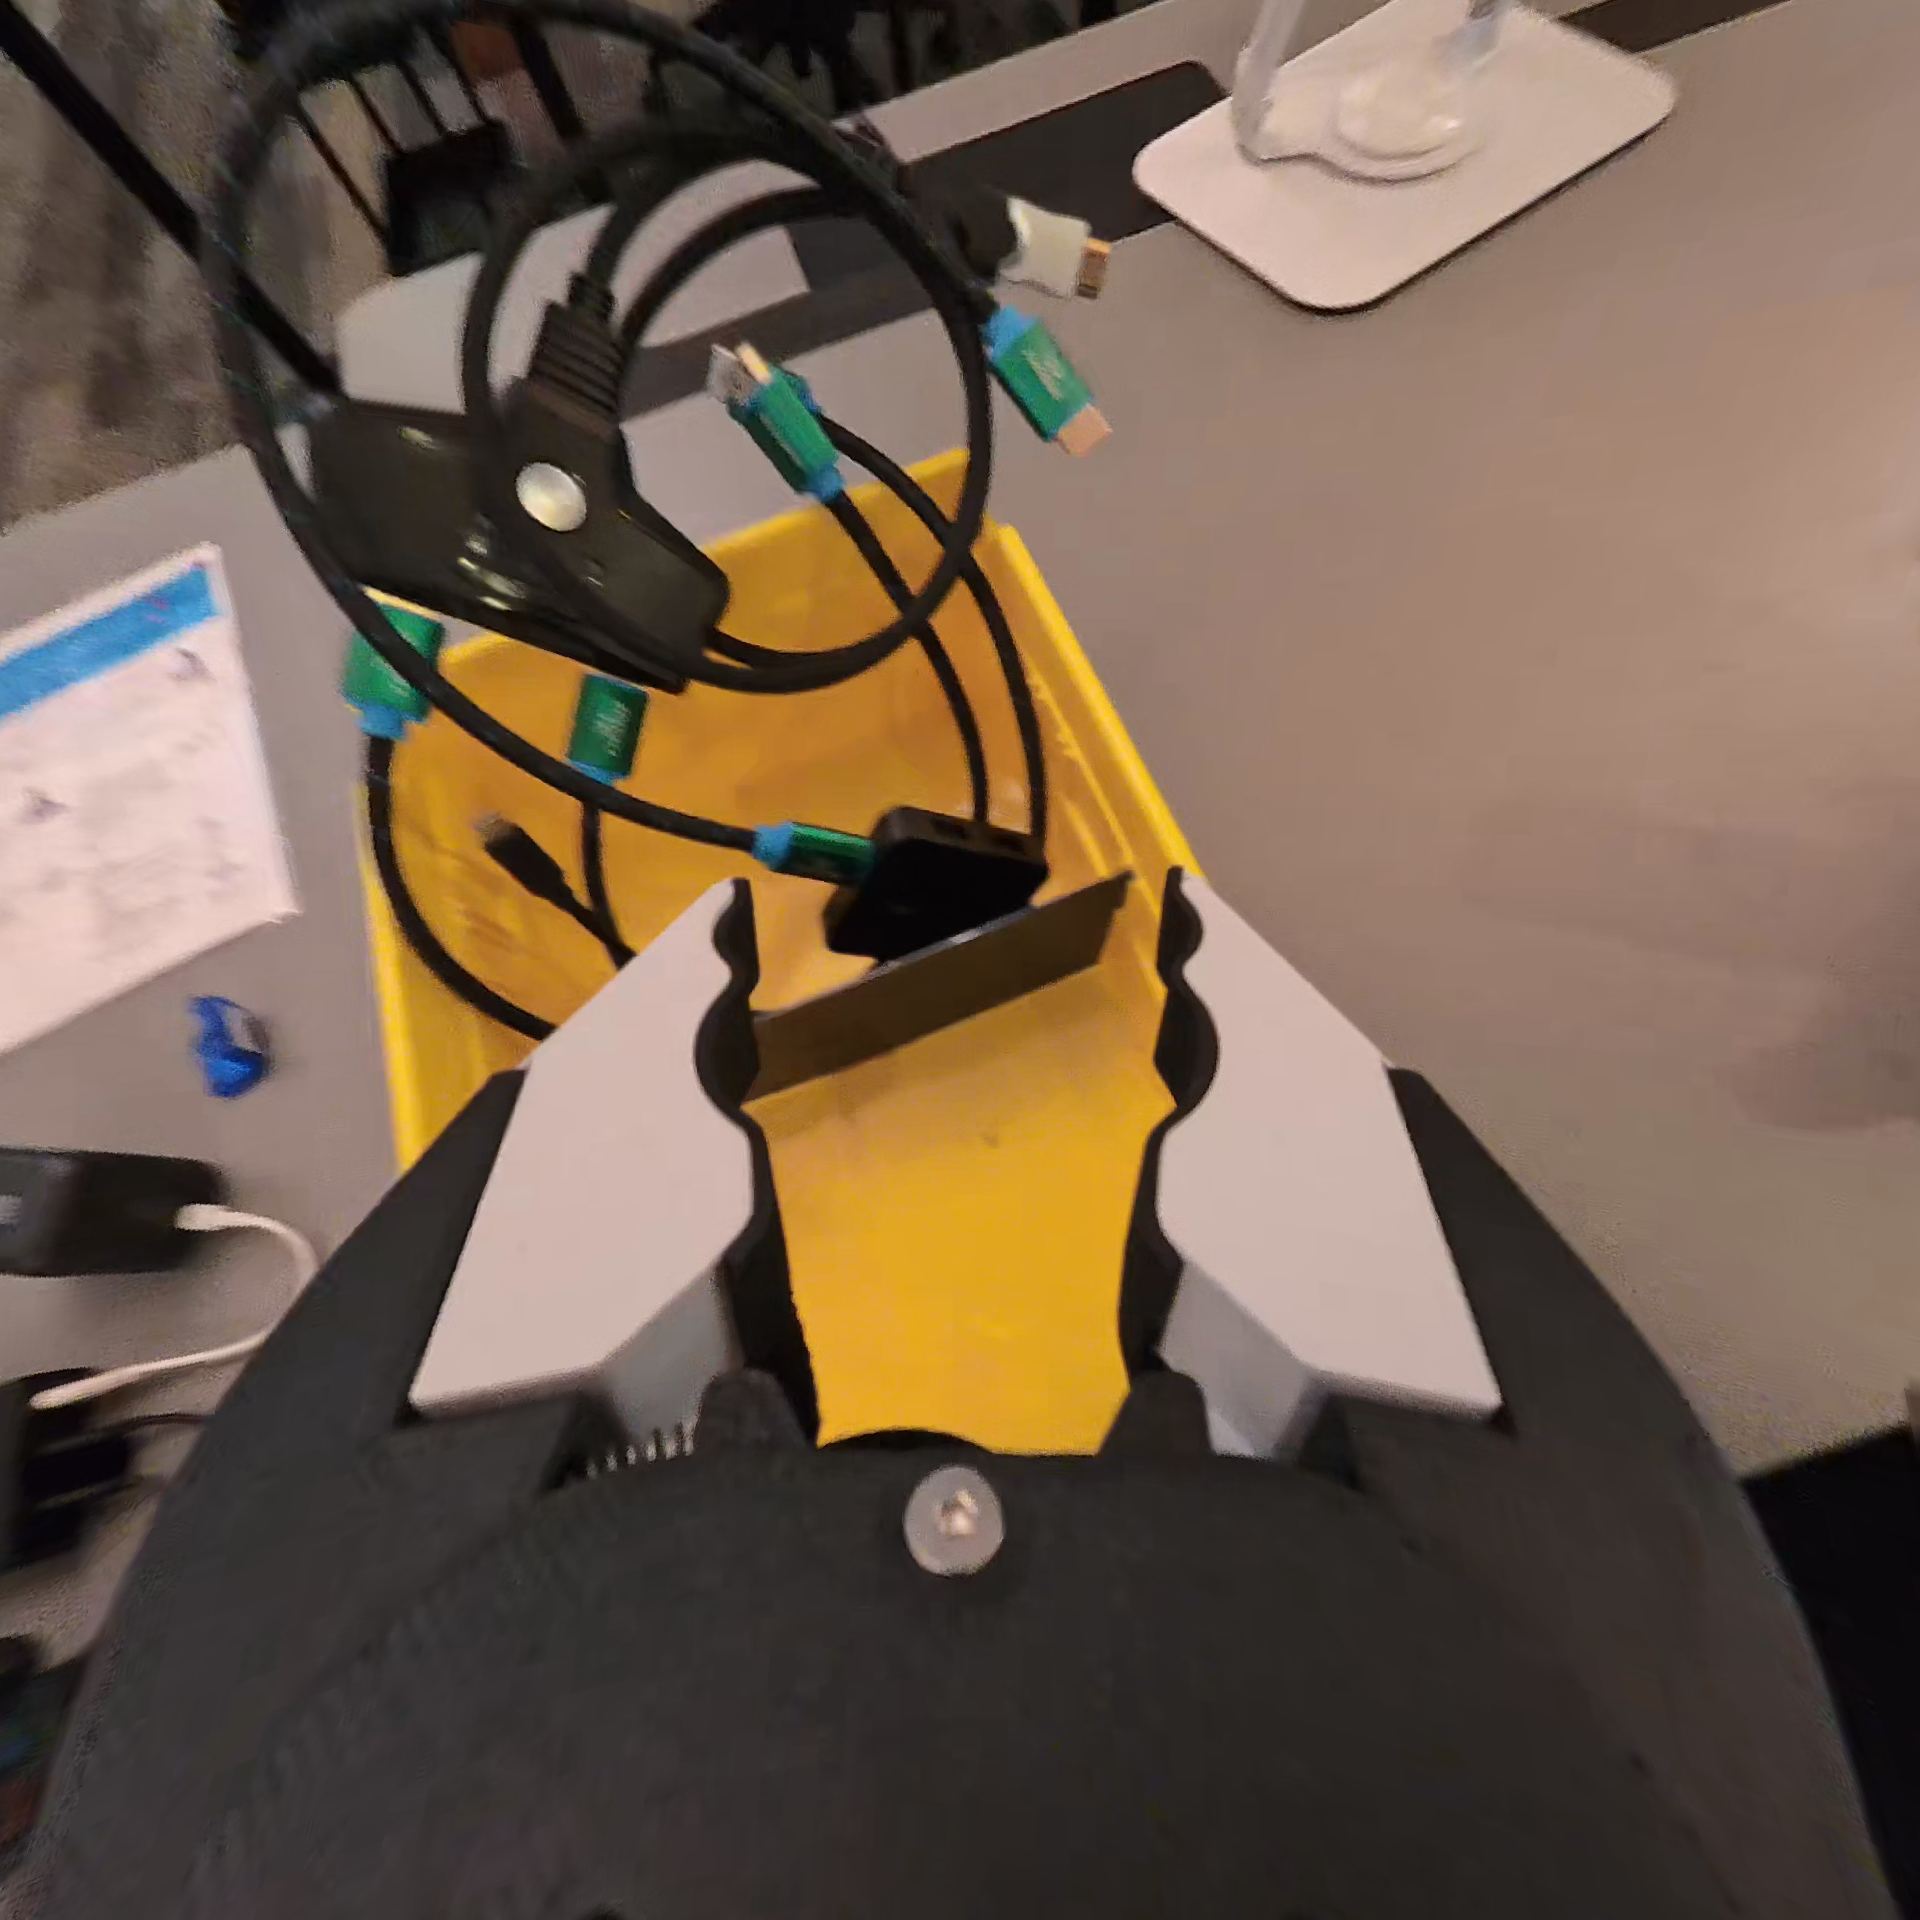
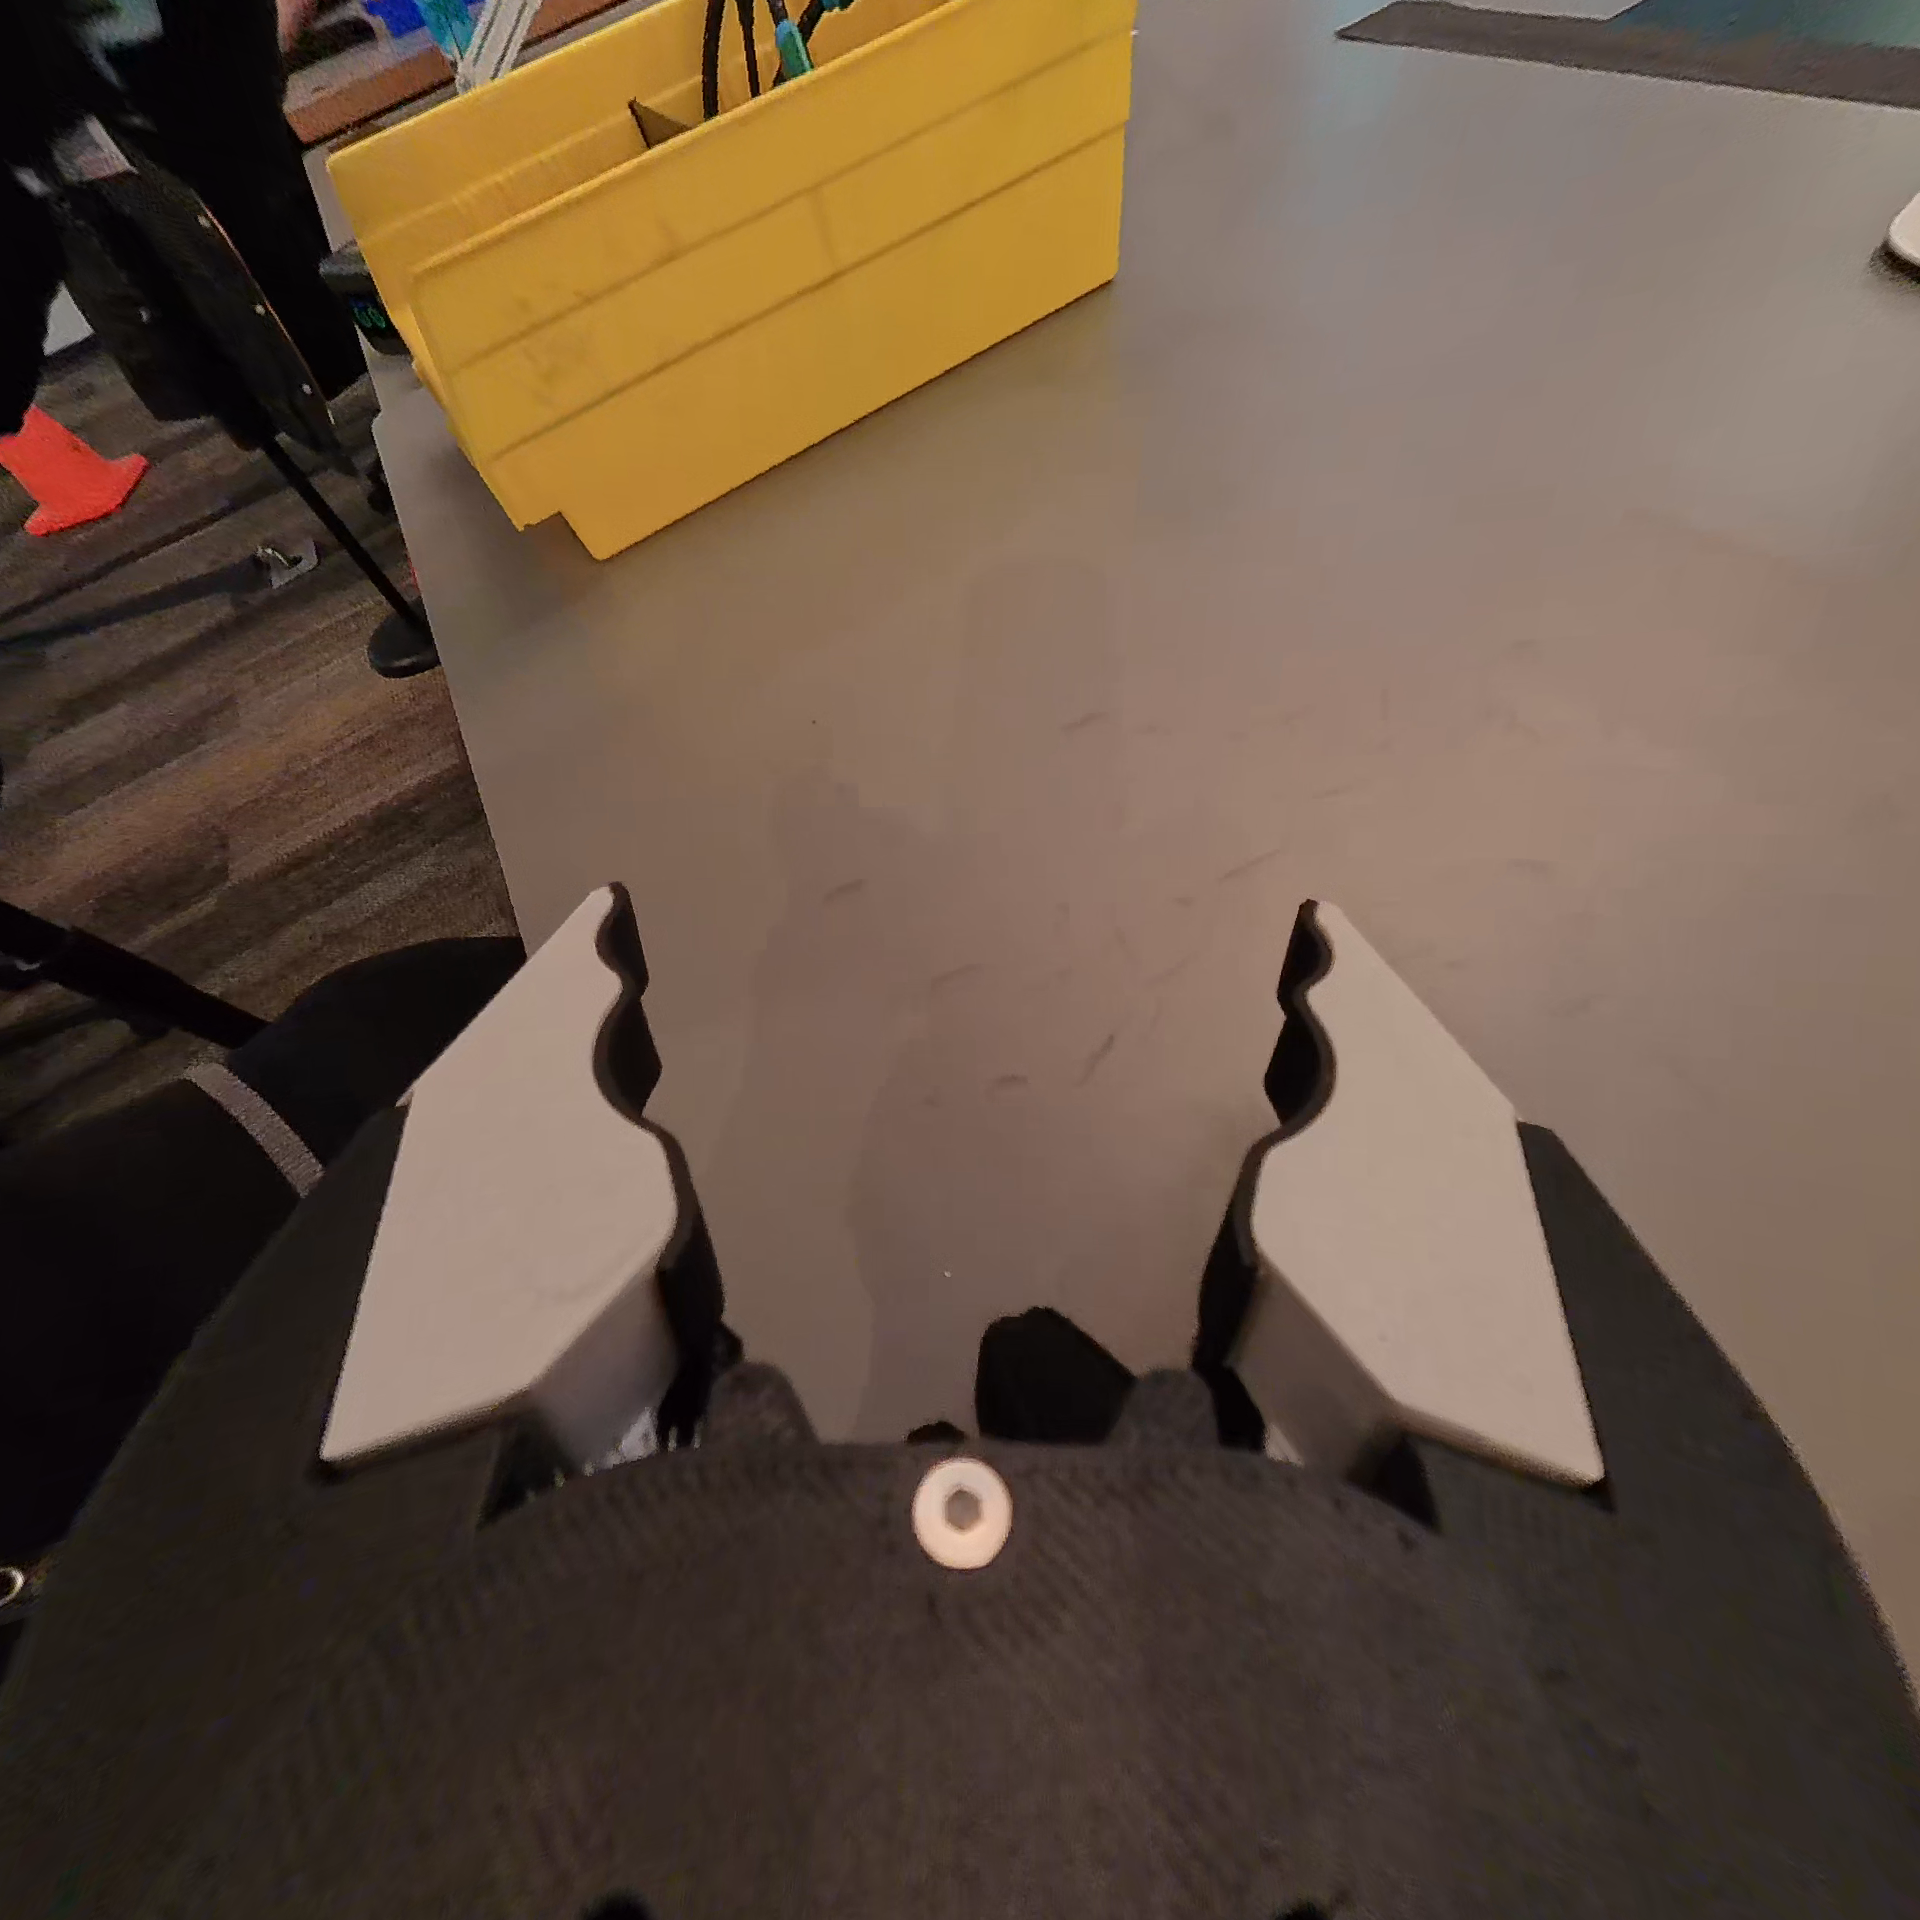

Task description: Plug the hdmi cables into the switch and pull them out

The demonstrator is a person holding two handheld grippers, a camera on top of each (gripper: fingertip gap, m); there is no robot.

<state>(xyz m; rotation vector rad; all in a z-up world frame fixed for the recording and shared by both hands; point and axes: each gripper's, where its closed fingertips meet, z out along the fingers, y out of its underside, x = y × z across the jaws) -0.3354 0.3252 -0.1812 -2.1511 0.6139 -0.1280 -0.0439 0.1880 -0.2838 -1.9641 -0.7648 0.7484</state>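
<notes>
A printed white sheet with a blue band [image 1: 125, 769] is seen at the left of the grey bench [image 1: 1507, 727], beside an open yellow plastic bin [image 1: 1091, 665]. Over the bin, the glossy black HDMI switch with a silver button [image 1: 499, 530] is draped in black braided cables with green plugs [image 1: 790, 431]; one plug is seated in a small black adapter box [image 1: 940, 883]. The left gripper [image 1: 951, 904] is held above the bin, jaws parted and empty. The right gripper [image 2: 961, 914] is held over bare bench, jaws wide.
</notes>
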